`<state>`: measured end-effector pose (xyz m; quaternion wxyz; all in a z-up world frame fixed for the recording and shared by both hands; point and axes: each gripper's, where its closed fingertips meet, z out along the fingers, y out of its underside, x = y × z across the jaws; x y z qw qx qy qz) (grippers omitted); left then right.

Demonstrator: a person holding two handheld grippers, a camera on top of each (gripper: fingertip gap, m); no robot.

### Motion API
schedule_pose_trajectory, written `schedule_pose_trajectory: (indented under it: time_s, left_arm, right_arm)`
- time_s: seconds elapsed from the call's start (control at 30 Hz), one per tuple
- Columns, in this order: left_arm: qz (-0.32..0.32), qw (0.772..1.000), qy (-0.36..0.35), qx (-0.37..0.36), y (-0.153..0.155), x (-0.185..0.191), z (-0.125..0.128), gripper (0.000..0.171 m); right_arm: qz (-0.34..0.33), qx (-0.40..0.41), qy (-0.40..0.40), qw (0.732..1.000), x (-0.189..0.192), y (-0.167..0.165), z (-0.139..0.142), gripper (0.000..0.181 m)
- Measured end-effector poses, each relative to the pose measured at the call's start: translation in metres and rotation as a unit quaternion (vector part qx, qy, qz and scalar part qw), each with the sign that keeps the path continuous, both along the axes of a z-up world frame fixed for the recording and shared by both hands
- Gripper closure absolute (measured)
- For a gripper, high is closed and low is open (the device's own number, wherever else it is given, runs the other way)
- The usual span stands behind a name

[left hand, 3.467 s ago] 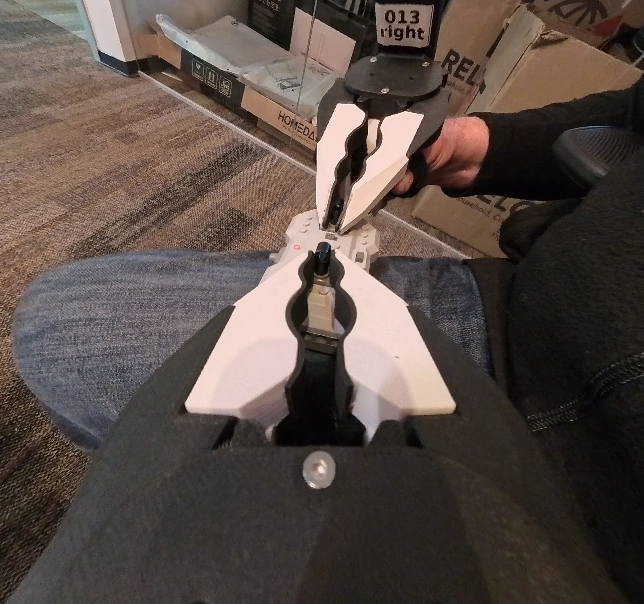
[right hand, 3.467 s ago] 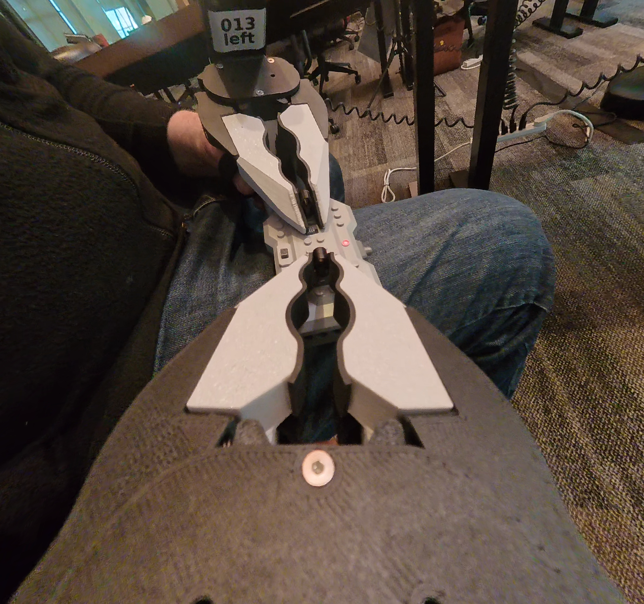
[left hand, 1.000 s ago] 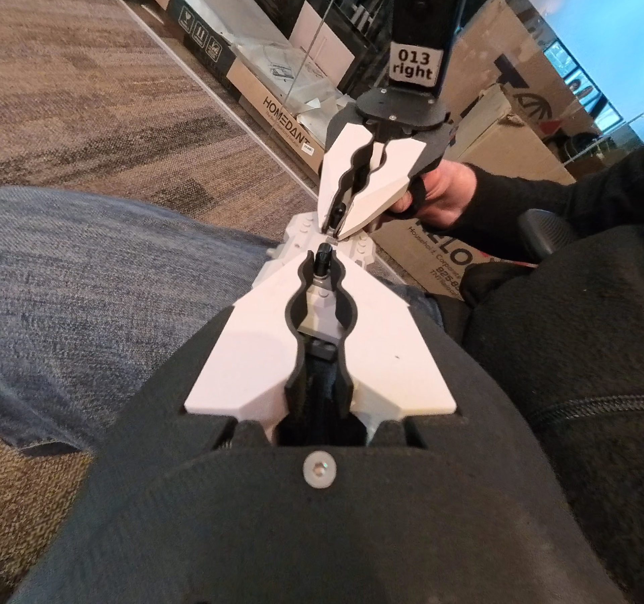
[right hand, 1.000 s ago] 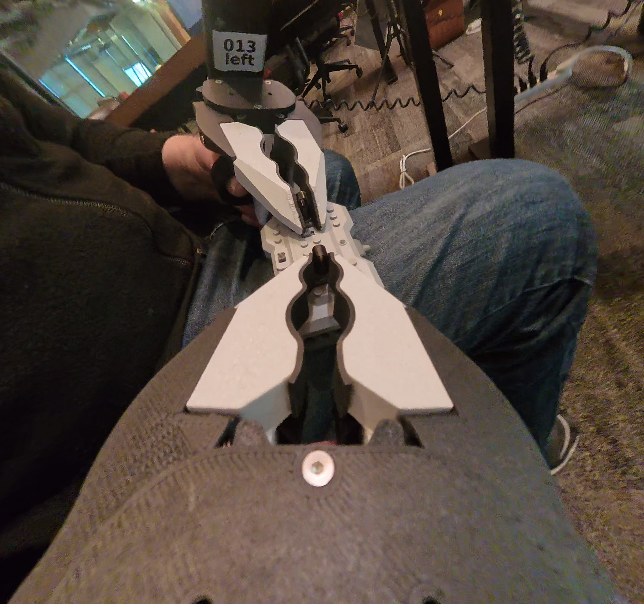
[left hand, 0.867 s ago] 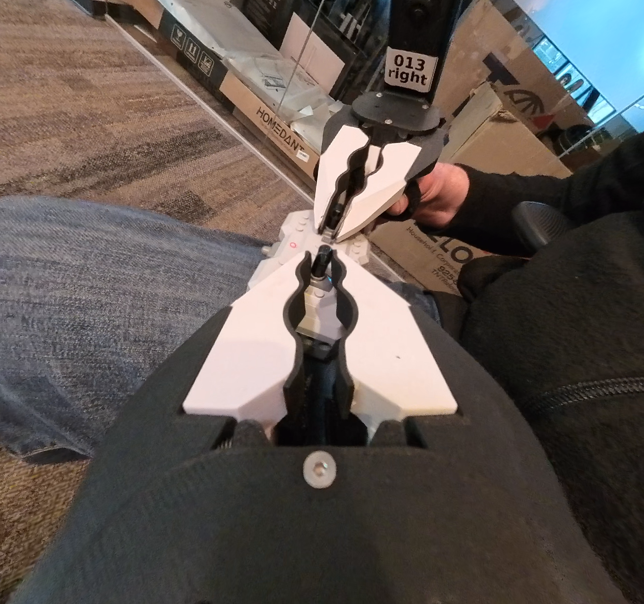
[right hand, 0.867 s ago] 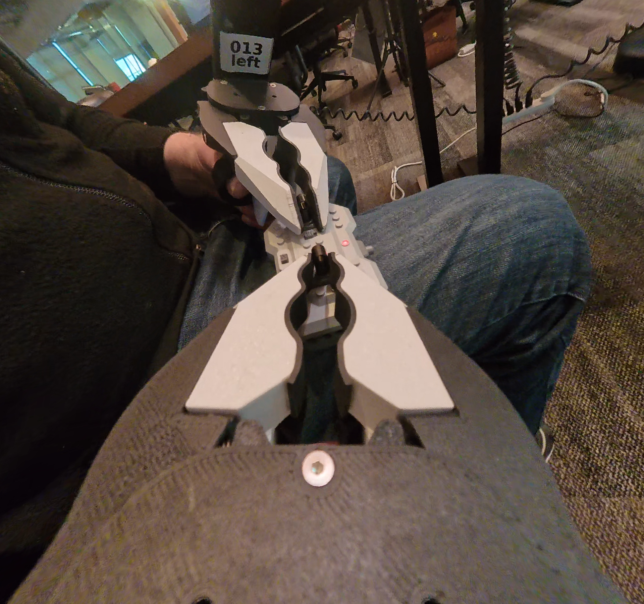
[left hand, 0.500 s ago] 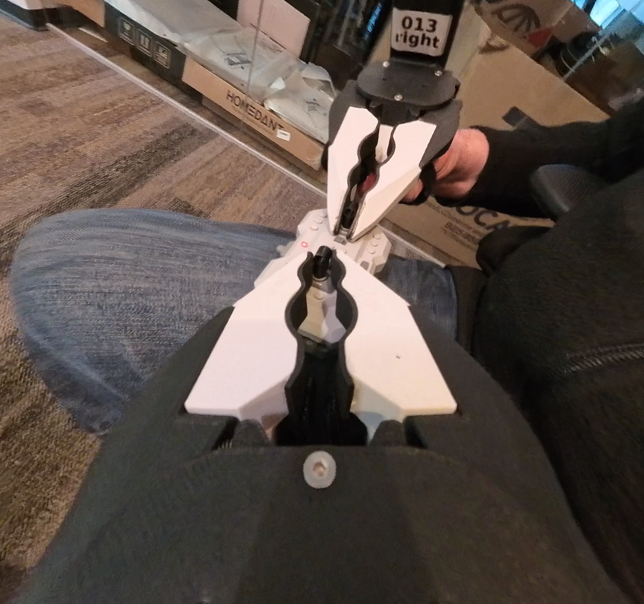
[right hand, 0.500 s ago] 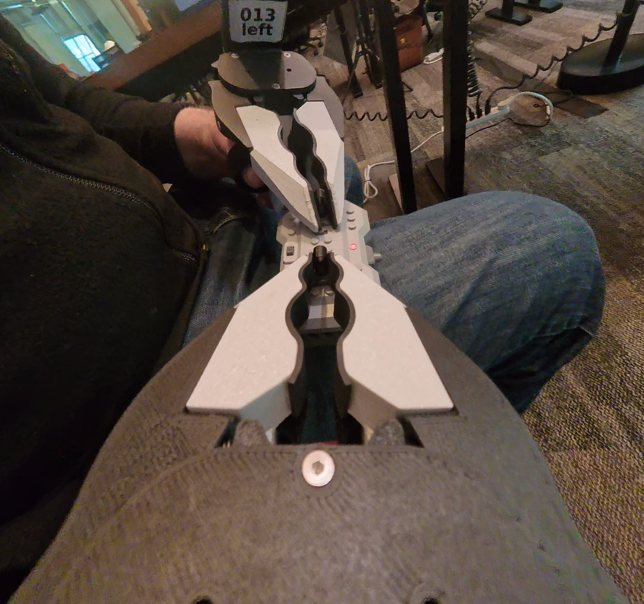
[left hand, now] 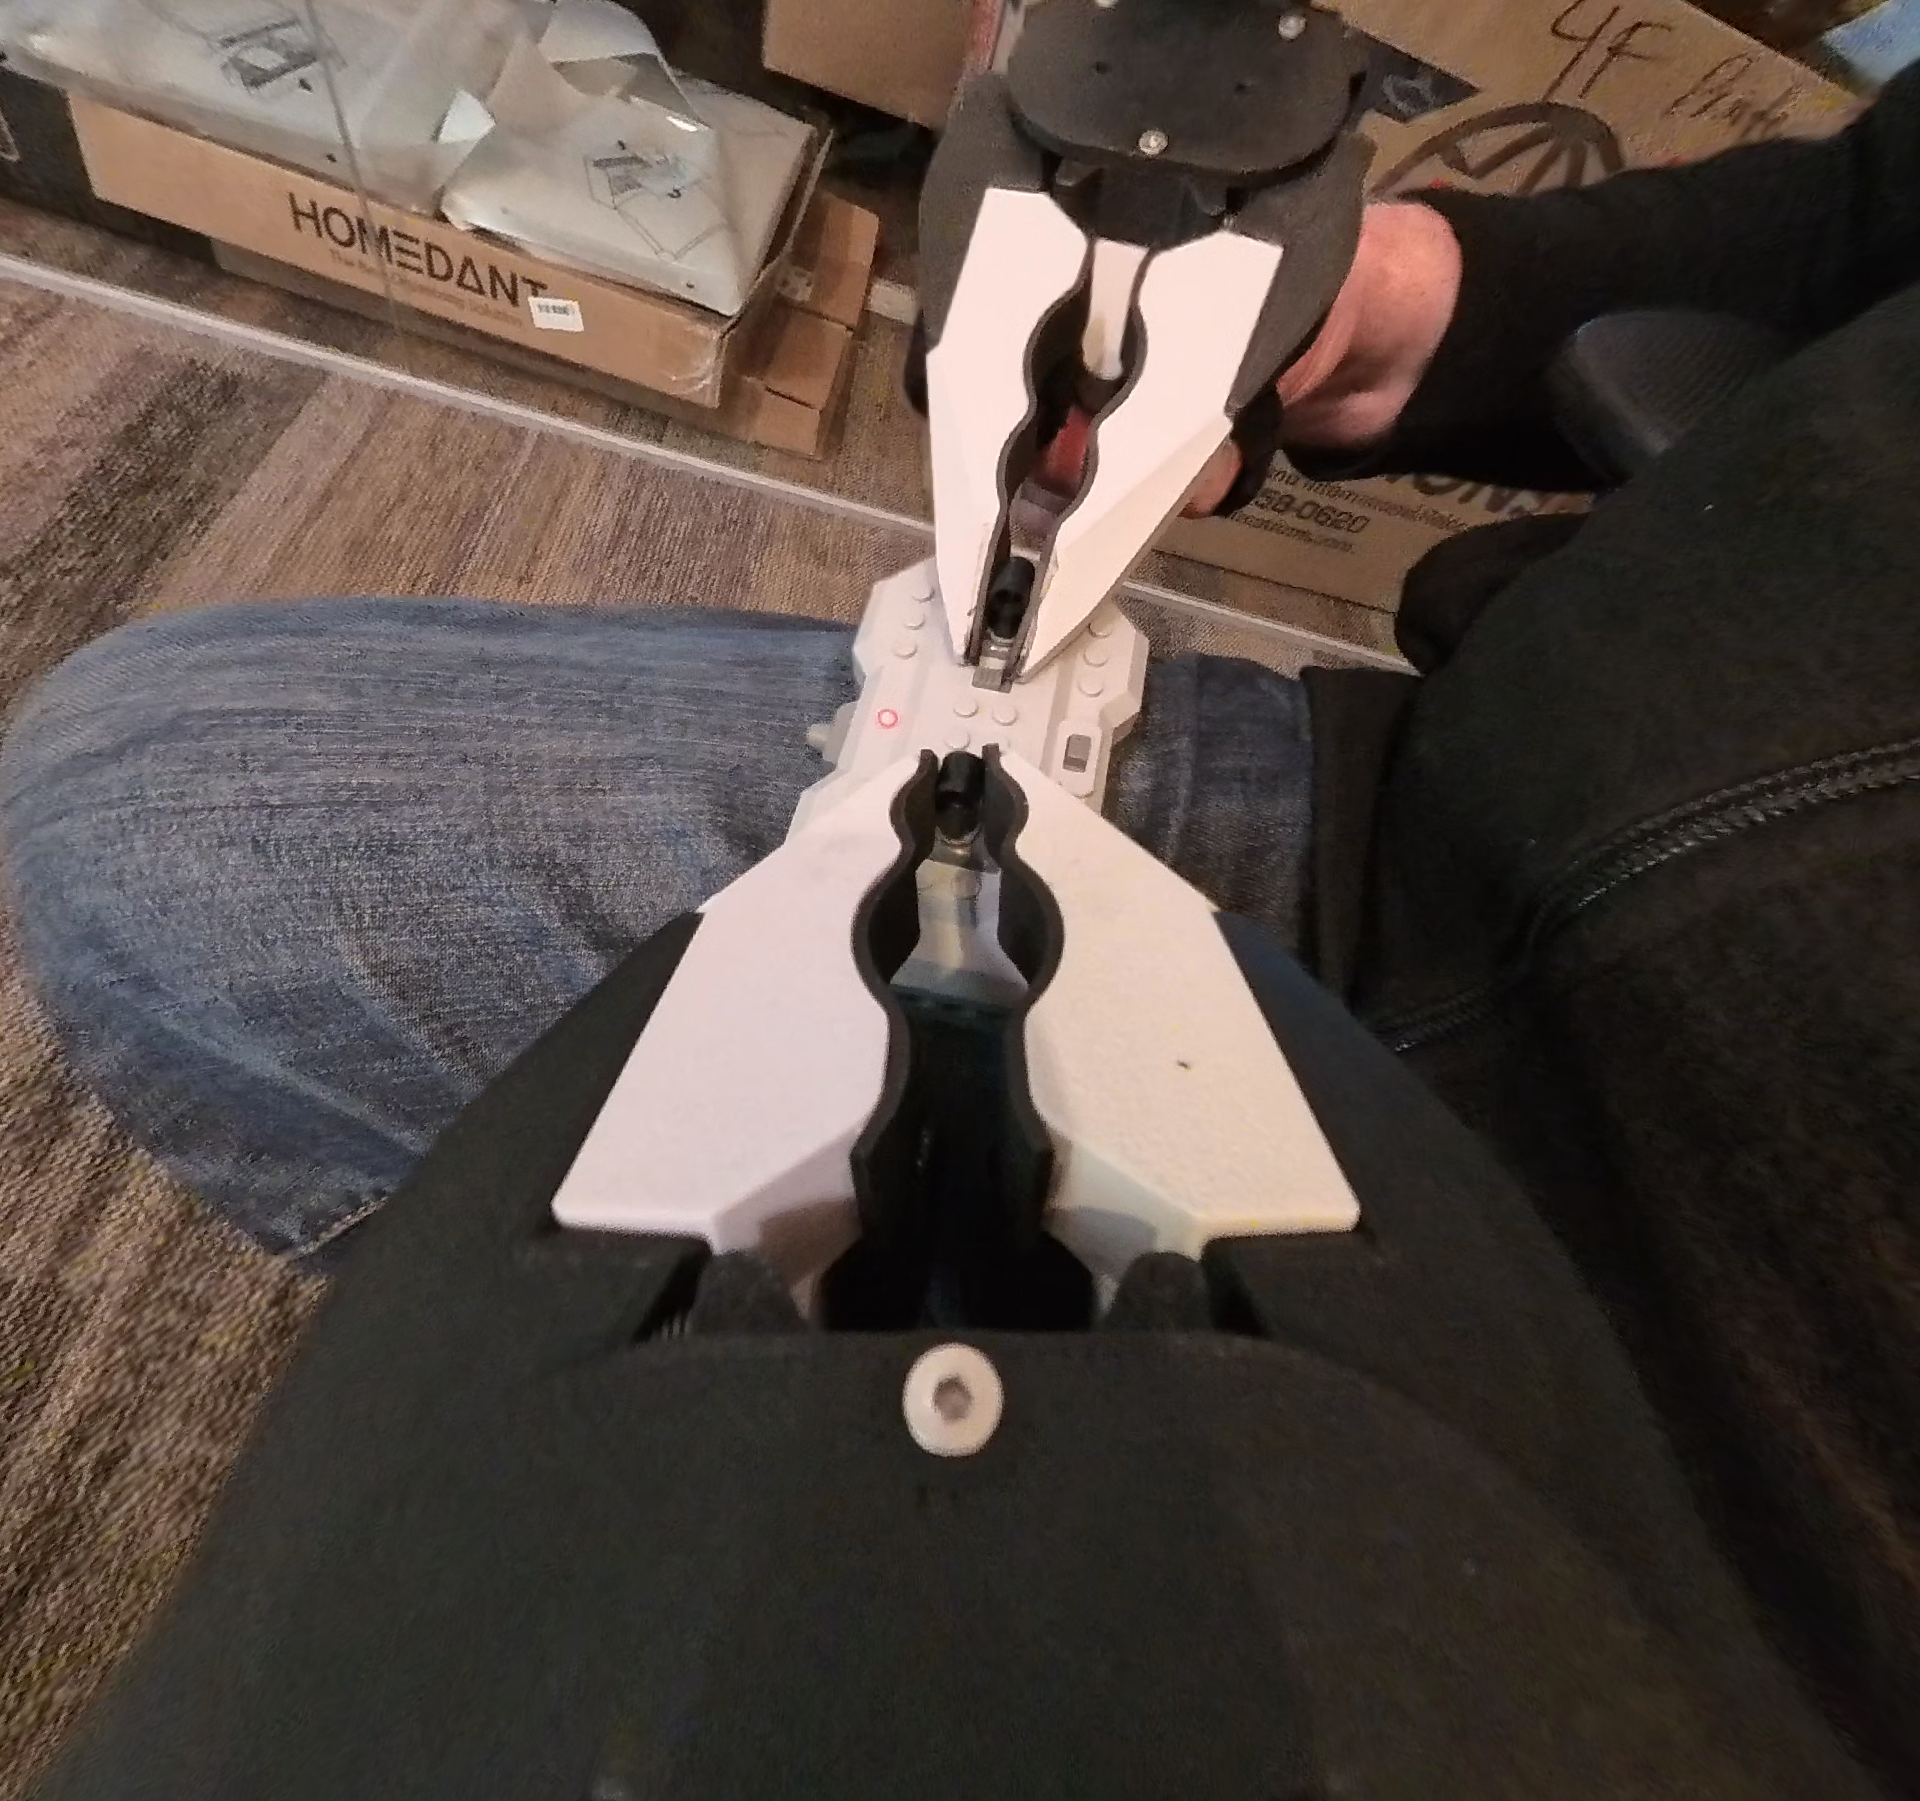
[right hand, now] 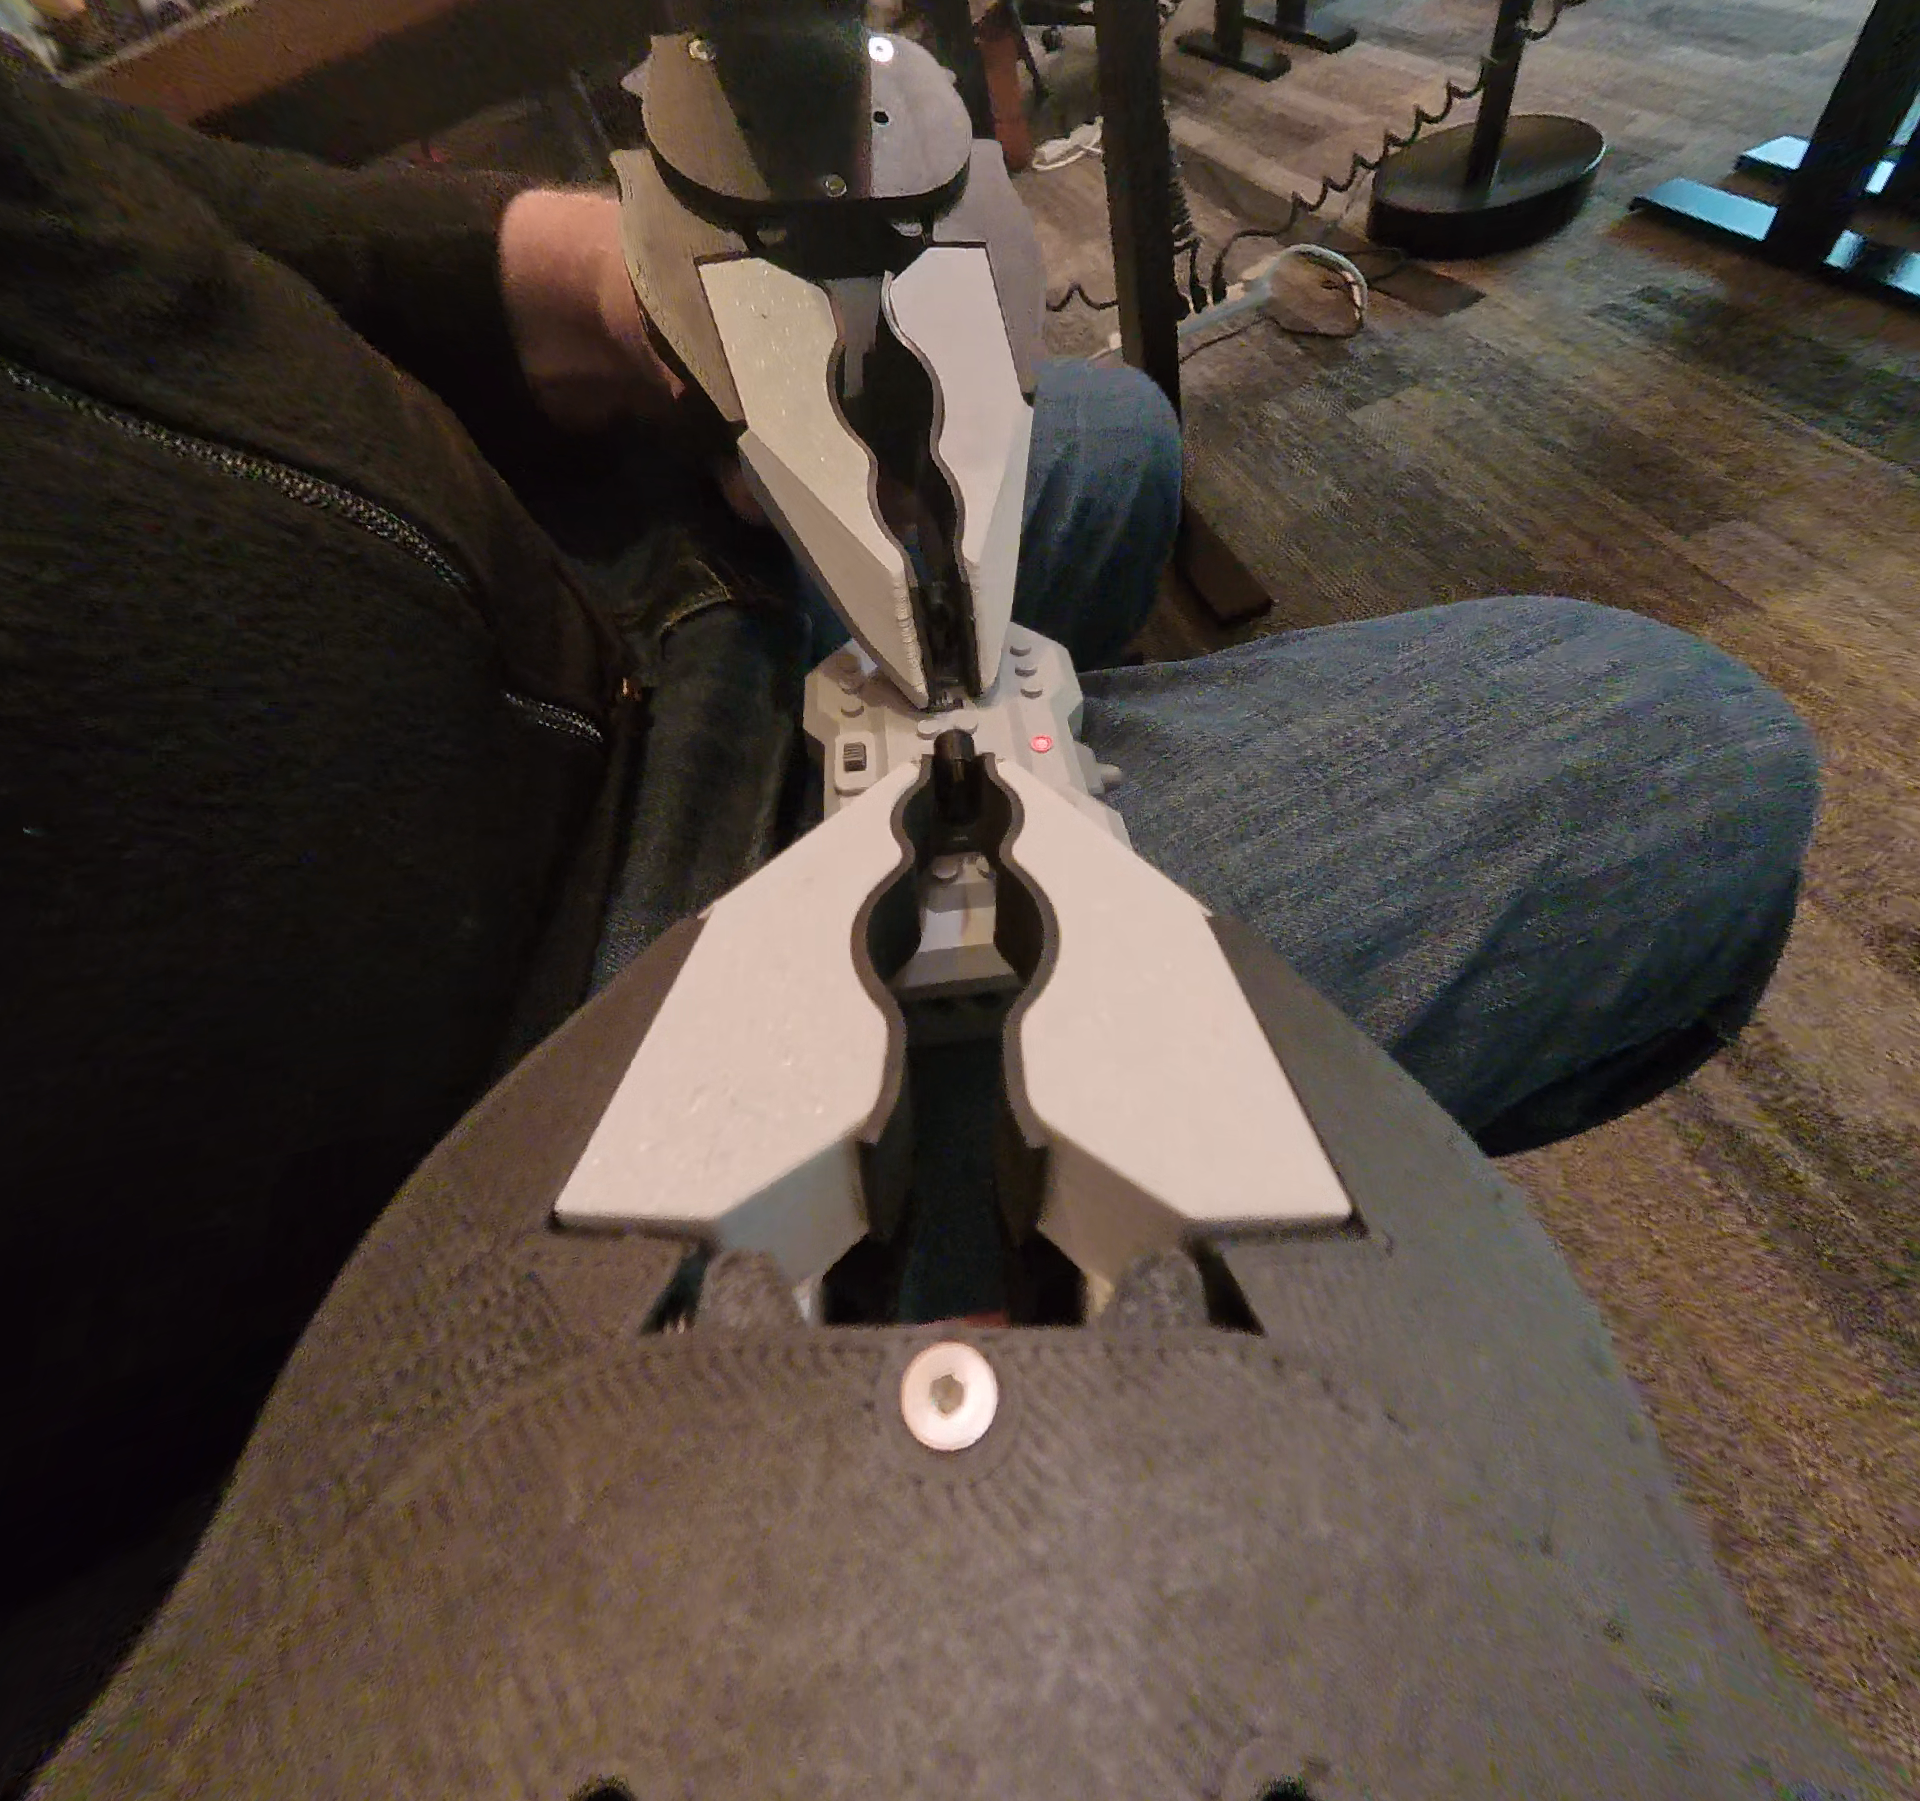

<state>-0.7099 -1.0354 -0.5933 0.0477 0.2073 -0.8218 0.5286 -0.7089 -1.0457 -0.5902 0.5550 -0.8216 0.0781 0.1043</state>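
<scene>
The left gripper (left hand: pixel 961 783) and right gripper (right hand: pixel 954 754) are each closed tight on a black peg at opposite ends of a gray block toy (left hand: pixel 1049 707). The toy sits over the inner edge of a knee in jeans (left hand: pixel 436 816). Carpet (right hand: pixel 1558 463) lies open beyond the knee.

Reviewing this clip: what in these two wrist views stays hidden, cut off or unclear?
- Underside of the grey studded controller: both views, hidden by the lap.
- Black stick between the left gripper tips: its base is covered by the fingers.
- Right gripper: the same, in the right wrist view.
- Cardboard boxes: left wrist view, cut off by the top edge.
</scene>
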Motion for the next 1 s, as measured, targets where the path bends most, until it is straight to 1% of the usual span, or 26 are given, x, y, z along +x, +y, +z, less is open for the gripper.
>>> schedule_pose_trajectory:
  time_s: [0.07, 0.13, 0.17, 0.27, 0.3, 0.37, 0.4, 0.5, 0.57, 0.63, 0.67, 0.73, 0.77, 0.8, 0.83, 0.9, 0.93, 1.0]
  left_arm:
    - [-0.002, 1.000, -0.007, 0.007, -0.010, 0.000, -0.001, 0.164]
    - [-0.009, 0.999, -0.022, 0.022, -0.017, -0.001, -0.002, 0.161]
    - [-0.013, 0.999, -0.024, 0.025, -0.021, -0.002, -0.003, 0.161]
    - [-0.016, 0.999, -0.025, 0.027, -0.030, -0.001, -0.004, 0.160]
    - [-0.012, 0.999, -0.031, 0.031, -0.032, 0.001, -0.004, 0.155]
    - [-0.027, 0.999, -0.030, 0.022, -0.038, -0.002, -0.002, 0.158]
    - [-0.027, 0.999, -0.033, 0.021, -0.041, -0.002, -0.002, 0.156]
    - [-0.027, 0.999, -0.034, 0.014, -0.047, -0.001, 0.000, 0.147]
    - [-0.026, 0.999, -0.035, 0.004, -0.048, -0.001, 0.006, 0.135]
    - [-0.015, 0.999, -0.043, -0.001, -0.046, 0.004, 0.017, 0.123]
    - [0.001, 0.999, -0.054, -0.002, -0.043, 0.010, 0.025, 0.119]
    - [0.058, 0.996, -0.065, -0.005, -0.037, 0.033, 0.042, 0.098]
    - [0.093, 0.993, -0.079, -0.002, -0.033, 0.049, 0.050, 0.091]
    - [0.141, 0.985, -0.101, 0.011, -0.026, 0.069, 0.055, 0.088]
    - [0.179, 0.975, -0.122, 0.041, -0.017, 0.089, 0.055, 0.087]
    - [0.265, 0.942, -0.167, 0.119, 0.008, 0.136, 0.049, 0.075]
    - [0.305, 0.924, -0.183, 0.141, 0.020, 0.157, 0.049, 0.072]
    - [0.351, 0.890, -0.218, 0.194, 0.037, 0.189, 0.043, 0.058]
  right_arm:
    - [-0.009, 0.013, 0.021, 1.000, -0.004, -0.010, 0.001, 0.172]
    - [-0.026, 0.021, 0.008, 0.999, -0.006, -0.018, 0.001, 0.166]
    - [-0.024, 0.026, 0.008, 0.999, -0.009, -0.021, 0.001, 0.168]
    - [-0.039, 0.034, 0.011, 0.999, -0.011, -0.029, 0.000, 0.161]
    - [-0.040, 0.034, 0.010, 0.999, -0.011, -0.031, 0.000, 0.160]
    - [-0.044, 0.041, 0.011, 0.998, -0.011, -0.037, 0.003, 0.154]
    - [-0.048, 0.042, 0.010, 0.998, -0.010, -0.039, 0.003, 0.152]
    - [-0.053, 0.046, 0.007, 0.998, -0.010, -0.046, 0.003, 0.149]
    - [-0.056, 0.053, 0.011, 0.997, -0.010, -0.050, 0.006, 0.141]
    - [-0.072, 0.066, 0.006, 0.995, -0.006, -0.056, 0.016, 0.138]
    - [-0.082, 0.071, -0.002, 0.994, -0.002, -0.060, 0.024, 0.134]
    - [-0.108, 0.089, -0.016, 0.990, 0.012, -0.065, 0.047, 0.120]
    - [-0.117, 0.095, -0.024, 0.988, 0.019, -0.064, 0.060, 0.112]
    - [-0.125, 0.094, -0.035, 0.987, 0.026, -0.061, 0.071, 0.101]
    - [-0.132, 0.089, -0.047, 0.986, 0.034, -0.056, 0.081, 0.091]
    - [-0.142, 0.082, -0.063, 0.985, 0.049, -0.039, 0.099, 0.083]
    - [-0.144, 0.085, -0.064, 0.984, 0.056, -0.029, 0.107, 0.076]
    - [-0.146, 0.080, -0.069, 0.984, 0.069, -0.008, 0.117, 0.071]
